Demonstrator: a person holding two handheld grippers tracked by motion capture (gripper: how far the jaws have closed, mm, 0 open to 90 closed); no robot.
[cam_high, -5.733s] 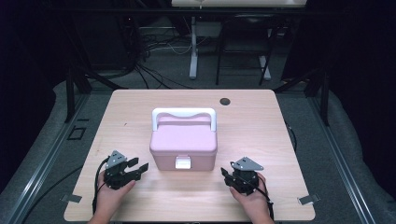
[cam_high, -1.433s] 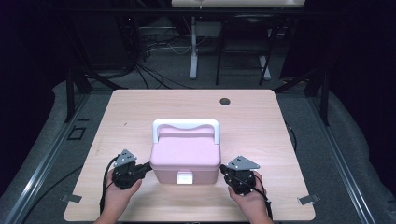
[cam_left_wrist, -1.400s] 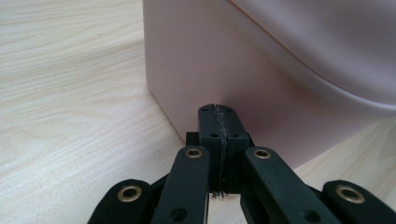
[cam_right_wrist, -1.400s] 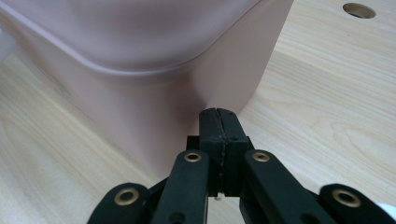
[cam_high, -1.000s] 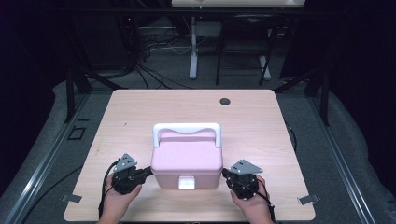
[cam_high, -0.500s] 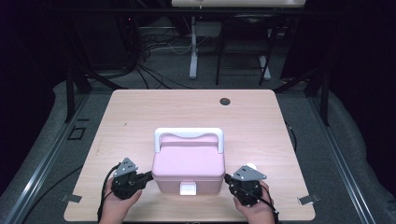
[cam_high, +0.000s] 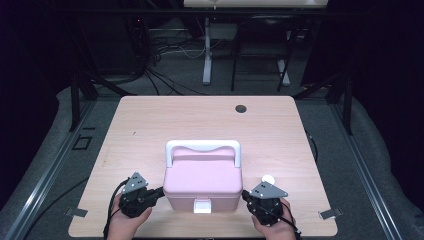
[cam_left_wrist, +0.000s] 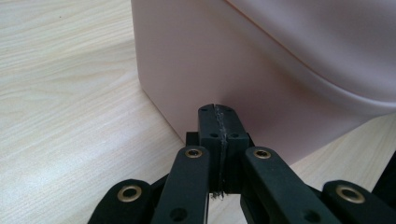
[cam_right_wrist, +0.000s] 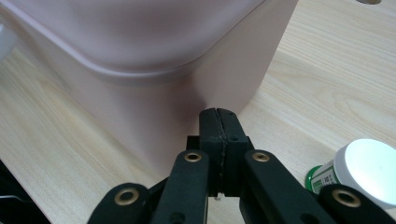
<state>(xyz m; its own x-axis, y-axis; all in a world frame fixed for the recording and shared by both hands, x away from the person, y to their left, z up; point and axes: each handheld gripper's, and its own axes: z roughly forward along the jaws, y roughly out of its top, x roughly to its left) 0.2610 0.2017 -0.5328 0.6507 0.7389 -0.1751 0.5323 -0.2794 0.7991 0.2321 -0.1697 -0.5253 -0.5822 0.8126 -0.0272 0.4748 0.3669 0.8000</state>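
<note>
Pink box sits at near-centre of table, white handle and front latch seen from high view. Left gripper, jaws together, tips against box's left wall. Right gripper, jaws together, against right wall; its view reveals white-capped jar just beside.

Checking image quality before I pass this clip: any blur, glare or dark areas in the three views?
High view: table evenly lit, surroundings nearly black. Left gripper view: the pink box is soft, the jaws sharp. Right gripper view: the box's upper part is blurred, and the white cap of the small bottle is blown out.
</note>
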